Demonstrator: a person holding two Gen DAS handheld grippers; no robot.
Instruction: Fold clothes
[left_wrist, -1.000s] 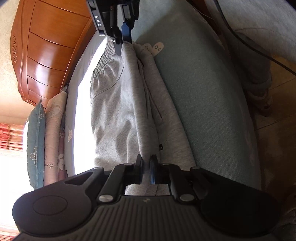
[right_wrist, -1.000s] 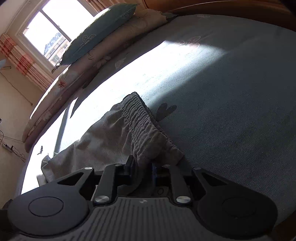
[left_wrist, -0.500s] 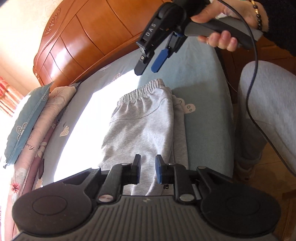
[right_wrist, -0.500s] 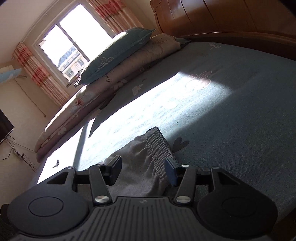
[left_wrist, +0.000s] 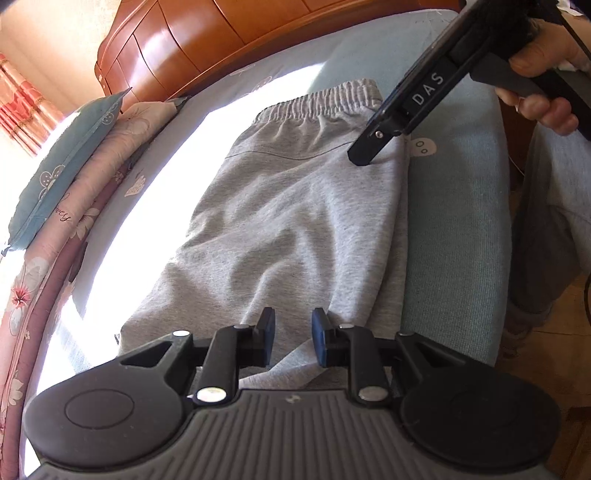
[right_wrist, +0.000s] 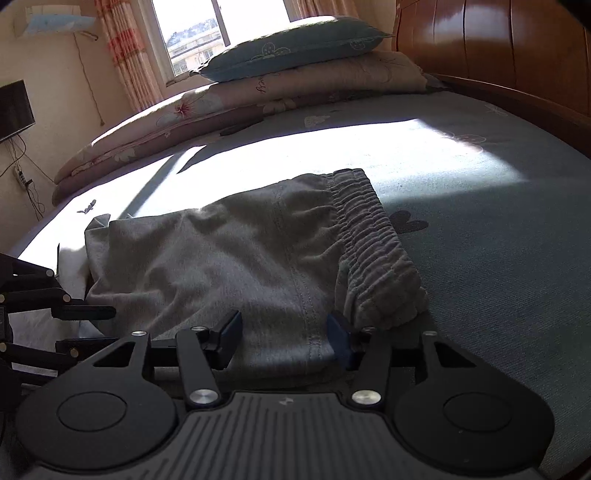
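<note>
Grey sweatpants (left_wrist: 295, 206) lie folded on a blue bed (left_wrist: 454, 206). The left gripper (left_wrist: 293, 334) and right gripper (right_wrist: 282, 338) hover over them, jaws having just been opening and holding nothing.

trousers (left_wrist: 295, 206) on bed (left_wrist: 454, 206), pillows (right_wrist: 295, 55) behind

A bed (right_wrist: 498, 229) with a blue-green sheet fills the room; at its far side a teal pillow (right_wrist: 295, 48) lies on a folded floral quilt (right_wrist: 221, 110), a wooden headboard (left_wrist: 229, 40) stands behind, a window (right_wrist: 192, 33) beyond
</note>
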